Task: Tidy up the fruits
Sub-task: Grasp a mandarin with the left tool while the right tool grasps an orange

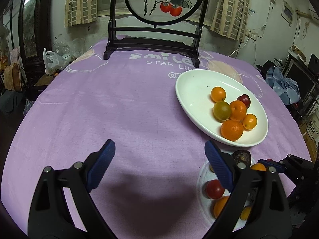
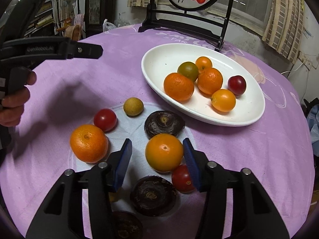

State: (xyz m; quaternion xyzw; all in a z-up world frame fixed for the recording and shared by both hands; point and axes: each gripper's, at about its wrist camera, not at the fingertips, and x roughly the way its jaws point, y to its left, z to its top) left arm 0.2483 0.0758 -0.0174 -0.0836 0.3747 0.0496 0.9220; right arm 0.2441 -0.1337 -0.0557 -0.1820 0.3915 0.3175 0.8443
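The purple tablecloth point(image 1: 123, 103) reads "smile" and "STAR". Left gripper point(image 1: 159, 159) gapes wide, empty. Right gripper point(image 2: 157, 155) brackets an orange point(image 2: 164, 152), its left pad clear.

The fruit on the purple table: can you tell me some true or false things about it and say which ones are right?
1. The white dish holds six fruits. True.
2. A banana lies in the dish. False: only round fruits are there, among them a dark red one and a greenish one.
3. The right gripper has an orange fruit between its fingers. True, though a gap shows beside one pad, so it is not yet squeezed.
4. The left gripper is carrying a tomato. False: it is open with nothing in it.
5. Some fruits lie on the cloth outside the dish. True: a red tomato is one.
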